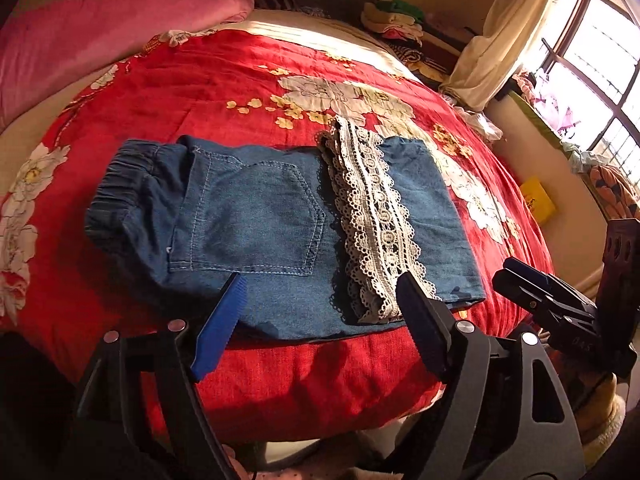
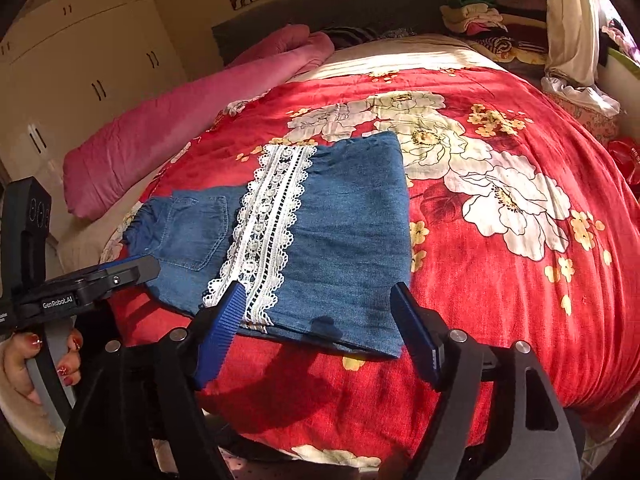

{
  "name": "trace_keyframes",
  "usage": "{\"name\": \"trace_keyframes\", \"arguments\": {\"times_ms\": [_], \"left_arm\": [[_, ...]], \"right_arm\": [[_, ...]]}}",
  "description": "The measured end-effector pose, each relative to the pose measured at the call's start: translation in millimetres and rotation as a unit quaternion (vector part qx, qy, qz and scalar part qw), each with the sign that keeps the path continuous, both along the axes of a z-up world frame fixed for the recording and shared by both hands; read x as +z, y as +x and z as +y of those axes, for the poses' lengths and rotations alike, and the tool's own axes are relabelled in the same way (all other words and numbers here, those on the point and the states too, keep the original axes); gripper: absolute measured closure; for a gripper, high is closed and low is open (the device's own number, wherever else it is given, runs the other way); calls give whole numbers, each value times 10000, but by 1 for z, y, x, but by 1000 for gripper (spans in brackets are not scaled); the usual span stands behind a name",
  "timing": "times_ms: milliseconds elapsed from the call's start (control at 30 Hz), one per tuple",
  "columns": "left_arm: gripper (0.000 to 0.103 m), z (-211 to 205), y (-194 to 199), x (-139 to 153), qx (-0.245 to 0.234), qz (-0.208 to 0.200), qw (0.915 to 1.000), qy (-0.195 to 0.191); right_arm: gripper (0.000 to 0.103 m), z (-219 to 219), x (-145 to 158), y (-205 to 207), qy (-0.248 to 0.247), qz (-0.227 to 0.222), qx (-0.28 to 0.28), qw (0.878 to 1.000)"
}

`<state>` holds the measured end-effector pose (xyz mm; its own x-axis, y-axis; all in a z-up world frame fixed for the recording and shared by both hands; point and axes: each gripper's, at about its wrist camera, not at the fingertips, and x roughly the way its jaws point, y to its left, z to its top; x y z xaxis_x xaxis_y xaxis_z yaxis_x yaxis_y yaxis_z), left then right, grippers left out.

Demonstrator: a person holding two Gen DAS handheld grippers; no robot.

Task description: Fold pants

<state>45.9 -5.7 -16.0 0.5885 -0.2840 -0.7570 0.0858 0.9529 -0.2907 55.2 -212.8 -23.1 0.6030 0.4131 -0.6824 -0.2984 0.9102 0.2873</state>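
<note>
The blue denim pants point(image 1: 256, 216) lie folded flat on the red floral bedspread point(image 1: 224, 80), elastic waistband at the left and a white lace band point(image 1: 372, 216) across the leg part. My left gripper point(image 1: 318, 280) is open and empty, its fingers just above the pants' near edge. In the right wrist view the pants point(image 2: 352, 232) and lace band point(image 2: 272, 224) lie the same way. My right gripper point(image 2: 318, 288) is open and empty over the near edge of the folded leg end. It also shows in the left wrist view point(image 1: 520, 276), to the right of the pants.
A rolled pink blanket point(image 2: 192, 120) lies along the bed's left side. Piled clothes point(image 2: 480, 16) sit at the head of the bed by a cream curtain point(image 1: 512, 36). A wardrobe point(image 2: 80, 52) stands at left. The window point(image 1: 600, 72) is at right.
</note>
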Motion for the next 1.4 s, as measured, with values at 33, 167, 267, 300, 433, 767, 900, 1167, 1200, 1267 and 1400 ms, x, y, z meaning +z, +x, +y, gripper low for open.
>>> {"name": "trace_keyframes", "arguments": {"times_ms": [33,167,267,300,433,767,900,1167,1200,1267,1400], "left_arm": [[28,4,-2,2,46,-13,10000,2],[24,24,-12,8,252,-64,9997,-21],[19,41,-20,8,445,-50,9990,-67],[19,47,-22,7,500,-31,9987,-104],[19,71,-29,3,752,24,9969,-230],[18,109,-26,-22,1095,247,9913,-693],[18,112,-21,-36,1117,352,9890,-907],[18,113,-4,-50,994,361,9862,-1276],[18,113,-2,-51,987,366,9861,-1288],[18,113,1,-53,946,337,9851,-1398],[22,114,6,-57,924,310,9833,-1538]], "right_arm": [[23,2,2,-1,-33,-24,-14,10000],[20,8,10,-4,-57,-88,8,9999],[19,16,17,-5,-67,-145,79,9998],[18,20,19,-5,-81,-155,116,9998],[16,38,31,-1,-110,-274,316,9991],[11,103,51,38,320,16,1367,9901],[11,140,54,63,47,60,1727,9849],[11,224,38,110,-486,356,2522,9658],[11,235,34,115,-574,412,2632,9622],[11,256,27,122,-715,512,2845,9546],[11,292,10,138,-985,763,3120,9419]]}}
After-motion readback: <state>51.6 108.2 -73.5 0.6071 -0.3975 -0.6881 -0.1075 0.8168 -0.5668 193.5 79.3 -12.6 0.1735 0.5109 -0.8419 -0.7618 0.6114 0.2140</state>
